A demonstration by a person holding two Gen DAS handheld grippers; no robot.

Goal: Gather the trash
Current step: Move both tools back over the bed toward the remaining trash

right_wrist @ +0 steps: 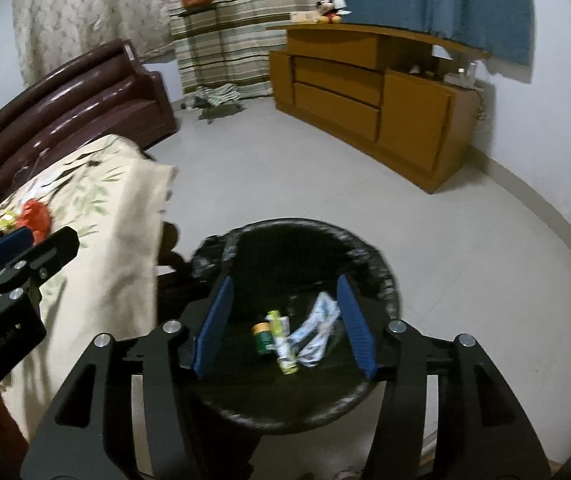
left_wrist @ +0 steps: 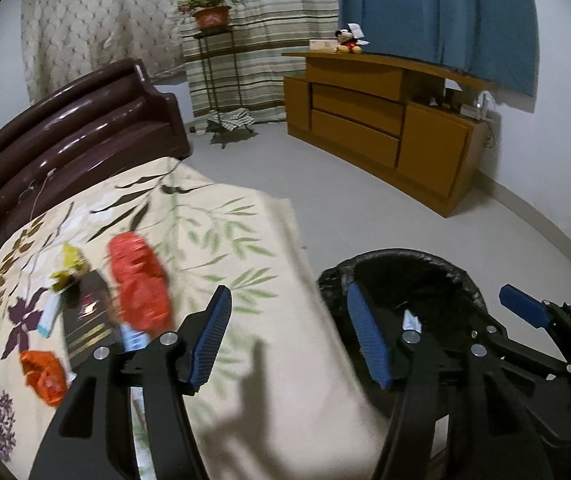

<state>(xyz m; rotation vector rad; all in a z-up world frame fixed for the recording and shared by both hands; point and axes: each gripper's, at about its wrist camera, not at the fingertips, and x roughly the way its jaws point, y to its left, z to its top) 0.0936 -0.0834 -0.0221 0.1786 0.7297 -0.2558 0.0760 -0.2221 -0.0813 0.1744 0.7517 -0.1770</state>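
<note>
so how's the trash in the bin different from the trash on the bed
The trash in the bin is a small cluster of about three pale and green pieces on black liner; the trash on the bed is a bigger spread, with red, orange, yellow and dark wrappers on floral cloth. Both lie loose, untouched by either gripper.

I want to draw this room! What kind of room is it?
Probably a bedroom: a bed with a floral bedspread and dark headboard, a wooden dresser with a Mickey Mouse toy, and curtains.
</note>
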